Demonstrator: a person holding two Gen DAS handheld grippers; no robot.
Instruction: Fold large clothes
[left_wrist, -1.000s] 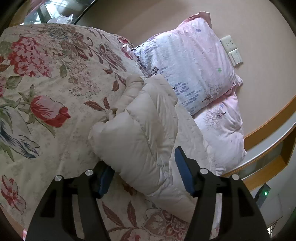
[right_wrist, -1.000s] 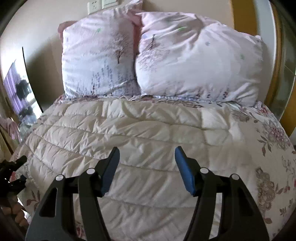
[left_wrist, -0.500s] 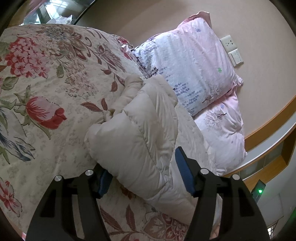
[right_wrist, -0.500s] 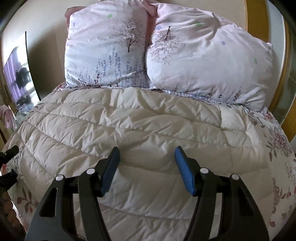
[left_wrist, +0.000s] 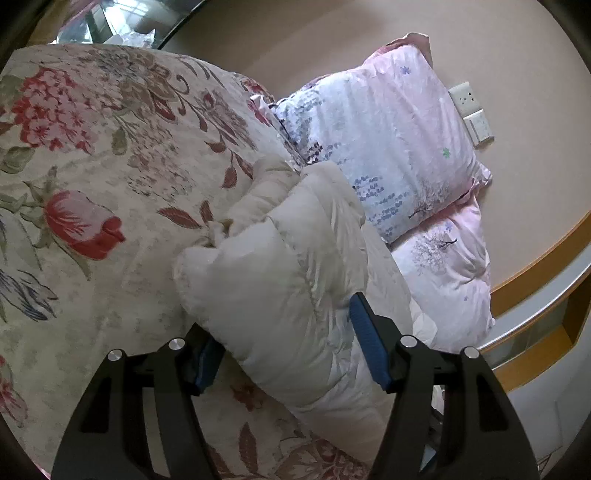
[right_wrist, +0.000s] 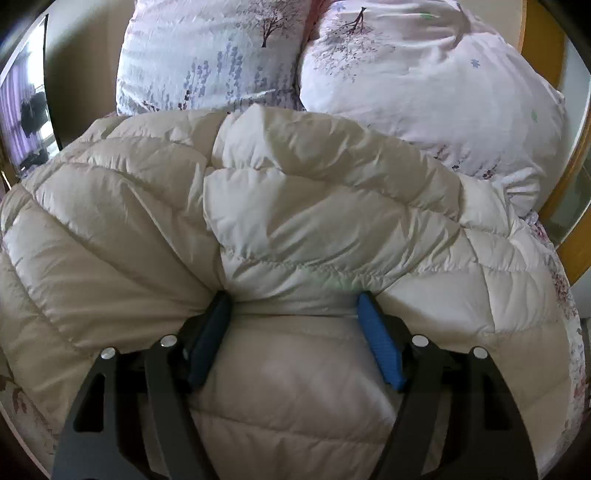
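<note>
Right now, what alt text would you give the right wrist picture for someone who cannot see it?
A puffy cream quilted coat lies across a bed, and the right gripper pushes into it with its jaws opening and a bulge of coat between them. Two pink pillows with tree prints stand behind the coat.

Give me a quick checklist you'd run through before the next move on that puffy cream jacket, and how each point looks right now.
1. Left gripper has the jacket's folded end between its fingers: ok.
2. Left grip firm: cannot tell.
3. Right gripper is down on the jacket, jaws opening, padding bulging between them: ok.
4. Right grip closed: not ok.
5. Pillows clear of the jacket: not ok, its far edge meets them.
6. Floral bedspread free beside the jacket: ok.
</note>
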